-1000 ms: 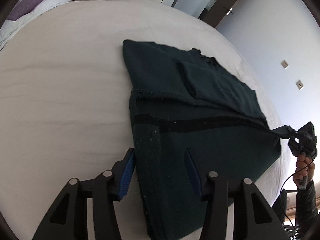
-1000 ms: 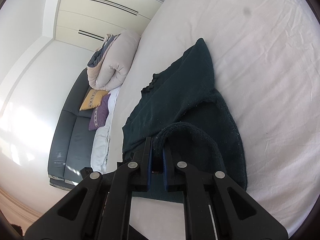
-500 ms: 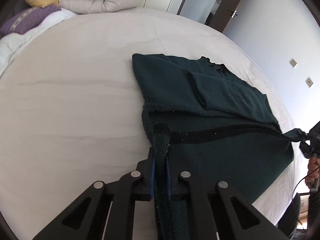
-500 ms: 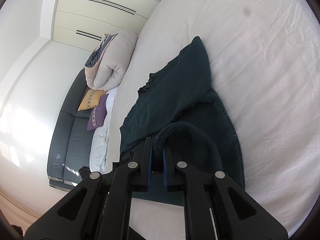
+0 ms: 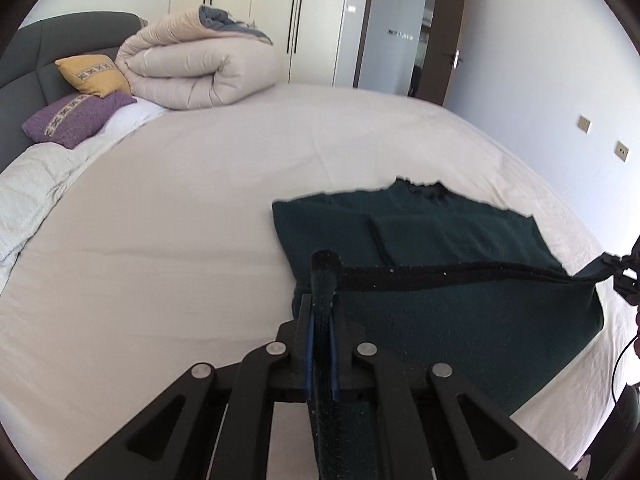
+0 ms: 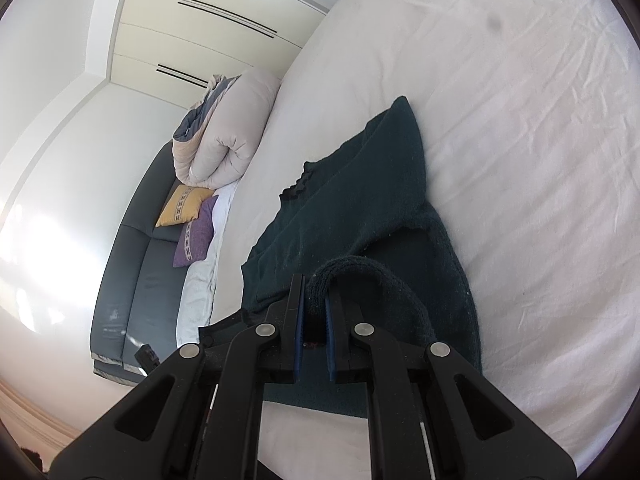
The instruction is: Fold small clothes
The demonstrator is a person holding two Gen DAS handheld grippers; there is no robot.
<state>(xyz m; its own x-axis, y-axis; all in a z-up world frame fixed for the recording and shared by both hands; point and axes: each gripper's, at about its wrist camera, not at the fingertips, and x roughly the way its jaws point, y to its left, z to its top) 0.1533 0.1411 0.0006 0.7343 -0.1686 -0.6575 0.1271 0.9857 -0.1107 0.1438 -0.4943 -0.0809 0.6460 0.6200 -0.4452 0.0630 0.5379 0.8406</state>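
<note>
One dark green knitted sweater (image 5: 460,248) lies on a wide bed (image 5: 180,220) covered with a pale sheet. Two grippers hold it, one at each end of the same edge.

The left gripper (image 5: 321,320) has its two blue-padded fingers pressed together on a rolled bunch of the sweater's near edge. From there the edge runs taut, lifted off the sheet, across to the right gripper (image 5: 624,276) at the far right of the left wrist view. The rest of the sweater lies flat beyond that raised edge, with a folded flap on top and the neckline at the far side.

In the right wrist view, the right gripper (image 6: 316,312) is clamped on a thick loop of sweater (image 6: 360,208) fabric that arches up past its fingertips.

At the head of the bed there are one rolled cream duvet (image 5: 200,68), one yellow cushion (image 5: 94,74) and one purple cushion (image 5: 76,118), well apart from the sweater. Behind them stand a grey headboard (image 5: 24,64), a cream wardrobe (image 5: 256,4) and an open door (image 5: 454,36). Two wall switches (image 5: 584,124) sit on the right wall.
</note>
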